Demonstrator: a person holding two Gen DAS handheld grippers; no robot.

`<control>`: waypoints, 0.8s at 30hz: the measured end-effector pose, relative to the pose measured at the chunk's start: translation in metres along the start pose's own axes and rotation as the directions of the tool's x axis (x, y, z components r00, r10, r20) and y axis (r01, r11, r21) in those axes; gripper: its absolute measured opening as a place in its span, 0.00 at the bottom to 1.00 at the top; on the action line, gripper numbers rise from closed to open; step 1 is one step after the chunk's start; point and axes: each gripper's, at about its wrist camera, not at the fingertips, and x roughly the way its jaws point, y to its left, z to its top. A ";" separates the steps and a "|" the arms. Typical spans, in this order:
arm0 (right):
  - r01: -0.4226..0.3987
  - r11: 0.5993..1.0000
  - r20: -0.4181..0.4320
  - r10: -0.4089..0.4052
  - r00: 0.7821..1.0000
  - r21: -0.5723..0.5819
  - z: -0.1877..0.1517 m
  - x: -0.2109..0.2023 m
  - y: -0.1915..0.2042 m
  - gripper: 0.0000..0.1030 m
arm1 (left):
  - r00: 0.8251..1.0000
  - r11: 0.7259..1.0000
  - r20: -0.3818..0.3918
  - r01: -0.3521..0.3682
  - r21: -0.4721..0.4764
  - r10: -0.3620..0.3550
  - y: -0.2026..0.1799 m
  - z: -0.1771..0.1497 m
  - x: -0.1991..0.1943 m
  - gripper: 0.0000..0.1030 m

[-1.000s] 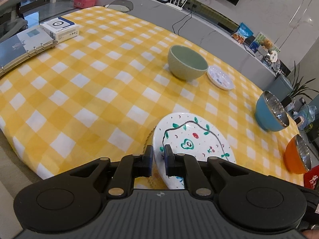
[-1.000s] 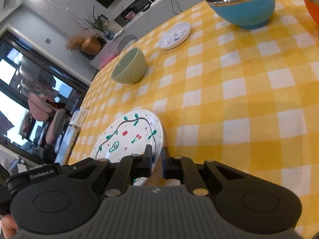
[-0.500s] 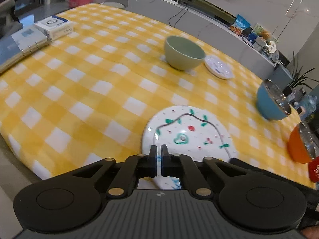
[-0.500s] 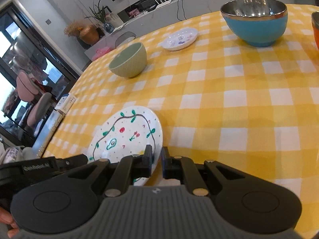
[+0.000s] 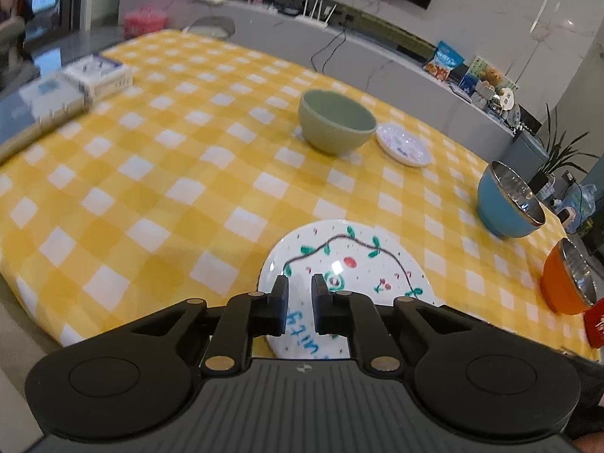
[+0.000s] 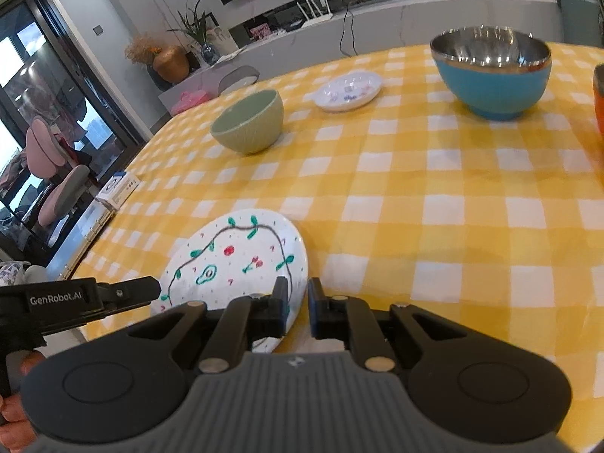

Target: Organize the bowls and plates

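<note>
A white plate [image 5: 351, 264] [image 6: 234, 260] painted with a vine, an avocado and cherries lies on the yellow checked cloth near the front edge. My left gripper [image 5: 300, 290] hovers over its near left part; its jaws are opening, with only the plate's face showing in the gap. From the right wrist view, the left gripper [image 6: 151, 290] reaches the plate's left rim. My right gripper [image 6: 298, 290] straddles the near right rim. Its jaws are opening, and the pads stand off the rim. Farther back stand a green bowl [image 5: 336, 126] [image 6: 247, 126] and a small white plate [image 5: 404, 145] [image 6: 347, 90].
A blue steel-lined bowl [image 5: 506, 204] [image 6: 490, 75] and an orange one [image 5: 566, 283] [image 6: 598, 102] stand at the right. A white box [image 5: 98, 75] and a ring binder [image 5: 37, 102] lie at the far left. A person's hand [image 6: 15, 411] holds the left gripper.
The left jaws closed half a second ago and have parted again. The right jaws have widened a little, and the right view has rolled level. The painted plate stays where it was.
</note>
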 end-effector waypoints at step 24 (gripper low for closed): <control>0.183 0.958 0.218 -0.231 0.948 0.221 0.052 -0.001 -0.055 0.56 | 0.986 0.982 0.142 0.067 0.175 -0.093 -0.083 0.044 0.045 0.43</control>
